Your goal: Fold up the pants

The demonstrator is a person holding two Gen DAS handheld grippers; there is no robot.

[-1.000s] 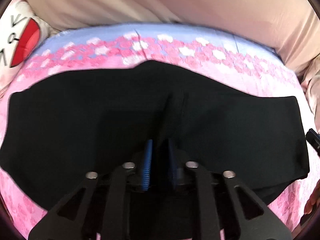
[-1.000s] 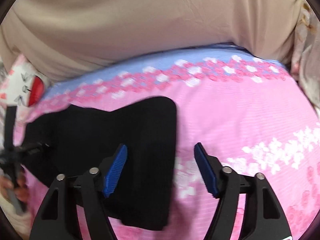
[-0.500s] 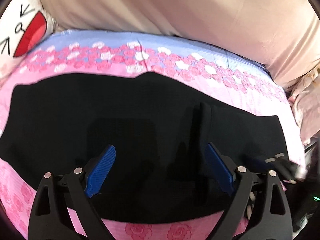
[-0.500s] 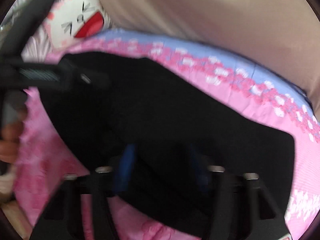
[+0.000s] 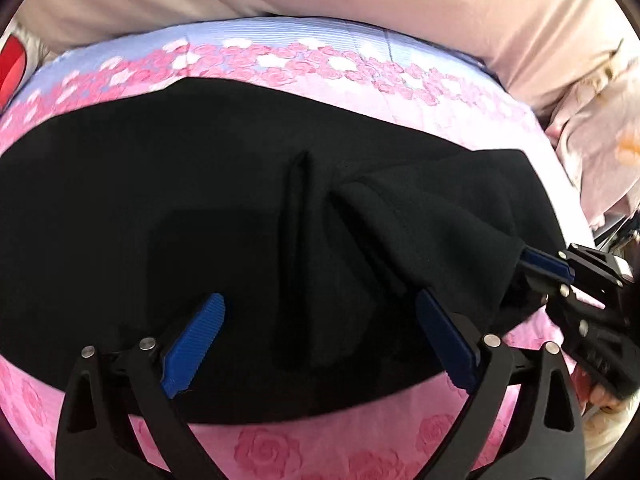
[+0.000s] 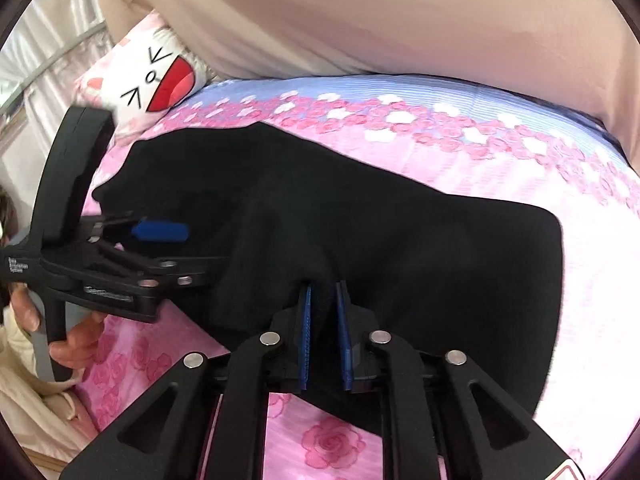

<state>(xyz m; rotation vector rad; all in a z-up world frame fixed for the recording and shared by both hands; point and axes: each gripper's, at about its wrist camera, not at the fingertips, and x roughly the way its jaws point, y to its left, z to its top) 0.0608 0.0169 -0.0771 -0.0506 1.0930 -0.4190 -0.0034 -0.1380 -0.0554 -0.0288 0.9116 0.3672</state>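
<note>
Left hand-held gripper (image 5: 320, 344): jaws wide apart & opening further, over pants (image 5: 200, 240); blue pads (image 5: 196, 340) clear of cloth, nothing clamped btwn them. Points down at the near edge of the bed (image 5: 320, 452).

Right hand-held gripper (image 6: 324, 336): jaws nearly together, closing on a pinched ridge of black cloth; fabric sits btwn the pads (image 6: 306, 336) and rises off the bed toward them. Same grip seen from left wrist view at right side (image 5: 540, 268), w/ a taut fold running from it toward pants' middle.

Pants: black, spread flat across pink rose-print sheet (image 6: 328, 444), long axis running left-right along the bed, near edge close to the bed's near edge. Vertical crease near centre in left view. Right end squared off, lying flat (image 6: 540, 280).

Sheet turns pale blue w/ rose band toward far edge. Beige bedding (image 6: 400, 20) piled along far edge. White cat-face pillow (image 6: 156, 84) at far-left corner, apart from pants.

Person's hand (image 6: 68, 340) grips left tool's handle at left of right view.
</note>
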